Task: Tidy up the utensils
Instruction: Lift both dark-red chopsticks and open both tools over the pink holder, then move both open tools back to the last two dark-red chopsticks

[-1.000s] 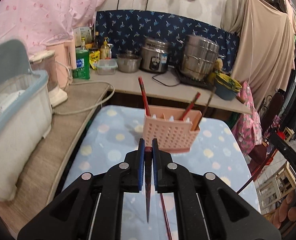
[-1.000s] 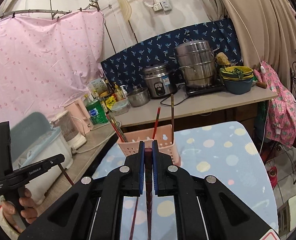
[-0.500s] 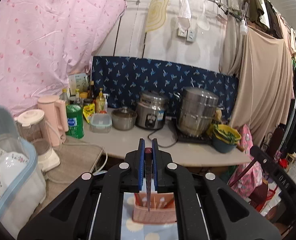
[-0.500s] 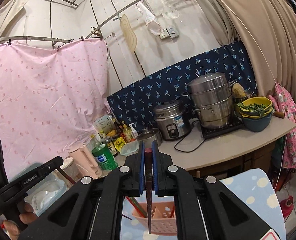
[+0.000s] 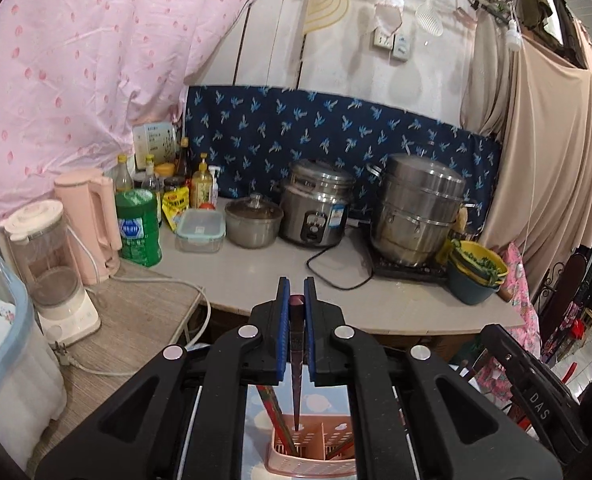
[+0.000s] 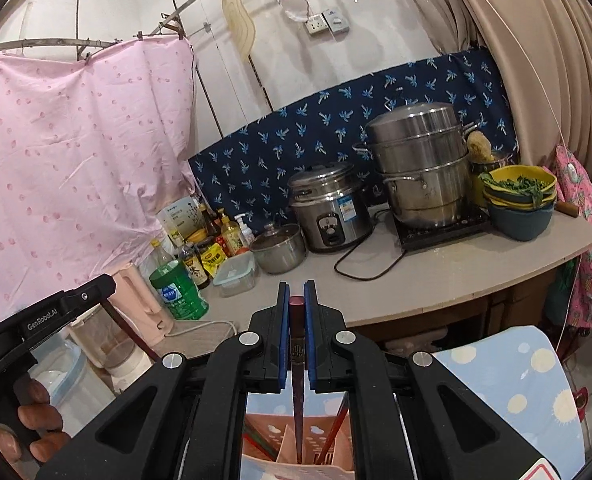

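Observation:
My left gripper (image 5: 296, 300) is shut on a dark red chopstick (image 5: 296, 376) that hangs point down, its tip just above the left compartment of the pink utensil basket (image 5: 315, 454). A red chopstick (image 5: 274, 420) leans inside that basket. My right gripper (image 6: 296, 304) is shut on another dark red chopstick (image 6: 297, 400), hanging point down over the same pink basket (image 6: 264, 446), which holds a red chopstick (image 6: 335, 428). The basket stands on the dotted blue tablecloth (image 6: 507, 392). The left gripper's body (image 6: 48, 316), with a hand on it, shows at the left of the right wrist view.
Behind the table runs a counter (image 5: 264, 276) with a rice cooker (image 5: 317, 204), a steel steamer pot (image 5: 419, 208), a small lidded pot (image 5: 254, 220), a green bottle (image 5: 138, 226), a pink kettle (image 5: 90, 224), a blender (image 5: 52, 268) and stacked bowls (image 5: 475, 276). A dish rack (image 5: 0, 344) stands at left.
Both grippers rose and came forward over the pink basket, each still shut on its chopstick. The basket dropped from mid-frame to the bottom edge, and the chopstick tips now hang over its compartments.

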The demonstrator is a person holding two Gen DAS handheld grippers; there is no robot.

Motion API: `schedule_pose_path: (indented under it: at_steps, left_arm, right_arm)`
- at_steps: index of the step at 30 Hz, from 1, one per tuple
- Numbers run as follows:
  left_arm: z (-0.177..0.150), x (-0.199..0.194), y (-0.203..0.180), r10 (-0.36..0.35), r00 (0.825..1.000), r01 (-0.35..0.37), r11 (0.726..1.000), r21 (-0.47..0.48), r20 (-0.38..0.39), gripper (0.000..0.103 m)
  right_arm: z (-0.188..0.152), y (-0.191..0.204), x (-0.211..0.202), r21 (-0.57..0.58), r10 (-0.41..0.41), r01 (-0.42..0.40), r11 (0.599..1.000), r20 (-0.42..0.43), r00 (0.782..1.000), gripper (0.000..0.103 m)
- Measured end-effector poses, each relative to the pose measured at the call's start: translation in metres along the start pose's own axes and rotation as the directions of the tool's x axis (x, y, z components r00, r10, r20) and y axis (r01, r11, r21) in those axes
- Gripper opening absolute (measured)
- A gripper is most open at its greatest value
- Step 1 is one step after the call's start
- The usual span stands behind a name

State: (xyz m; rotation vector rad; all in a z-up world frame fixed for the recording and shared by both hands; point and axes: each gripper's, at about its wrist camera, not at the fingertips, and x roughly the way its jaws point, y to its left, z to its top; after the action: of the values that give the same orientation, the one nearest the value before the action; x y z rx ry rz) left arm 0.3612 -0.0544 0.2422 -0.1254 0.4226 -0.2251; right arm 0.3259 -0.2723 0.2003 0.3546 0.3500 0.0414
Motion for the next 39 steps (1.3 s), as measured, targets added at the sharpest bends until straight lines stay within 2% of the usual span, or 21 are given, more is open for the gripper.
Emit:
schedule_pose_path:
  at_steps: [7,12,14,15,16,17,24,27,39]
  left_arm:
    - [-0.029,0.028,0.014,-0.006,0.995,0.002,0.999,-0.035,-0.096,0.007]
    - [-0.037,0.026,0.015,0.001,0.994,-0.005,0.999,-0.036,-0.105,0.008]
    - [-0.039,0.023,0.016,0.002,0.993,-0.006,0.999,-0.038,-0.115,0.018]
    - [-0.039,0.021,0.017,0.007,0.993,-0.012,0.999,-0.040,-0.117,0.035]
    - [-0.039,0.018,0.017,0.012,0.994,-0.017,0.999,-0.041,-0.111,0.047]
    - [-0.040,0.015,0.017,0.021,0.995,-0.025,0.999,-0.039,-0.101,0.049]
    - [-0.045,-0.013,0.016,0.026,0.996,-0.028,0.999,-0.023,-0.089,0.050]
    - [-0.052,-0.031,0.013,0.035,0.996,-0.035,0.999,-0.003,-0.081,0.059]
    - [-0.093,-0.090,0.007,0.052,0.993,-0.045,0.996,0.072,-0.106,0.062]
  right_arm:
    - [-0.030,-0.013,0.023,-0.002,-0.028,0.028,1.000,-0.076,0.997,0.007]
    - [-0.034,-0.016,0.026,0.000,-0.034,0.034,0.999,-0.103,0.994,0.009]
    - [-0.033,-0.017,0.019,0.005,-0.036,0.037,0.999,-0.089,0.995,0.013]
    - [-0.031,-0.017,0.016,0.010,-0.033,0.034,0.999,-0.085,0.996,0.018]
    - [-0.030,-0.017,0.013,0.014,-0.031,0.032,0.999,-0.078,0.996,0.025]
    - [-0.028,-0.016,0.007,0.017,-0.030,0.031,0.999,-0.067,0.997,0.027]
    - [-0.026,-0.013,-0.023,0.006,-0.026,0.026,1.000,-0.049,0.998,0.030]
    - [-0.031,-0.010,-0.042,-0.005,-0.026,0.026,1.000,-0.045,0.999,0.036]
    - [-0.075,-0.001,-0.110,-0.043,-0.016,0.012,0.999,-0.075,0.997,0.039]
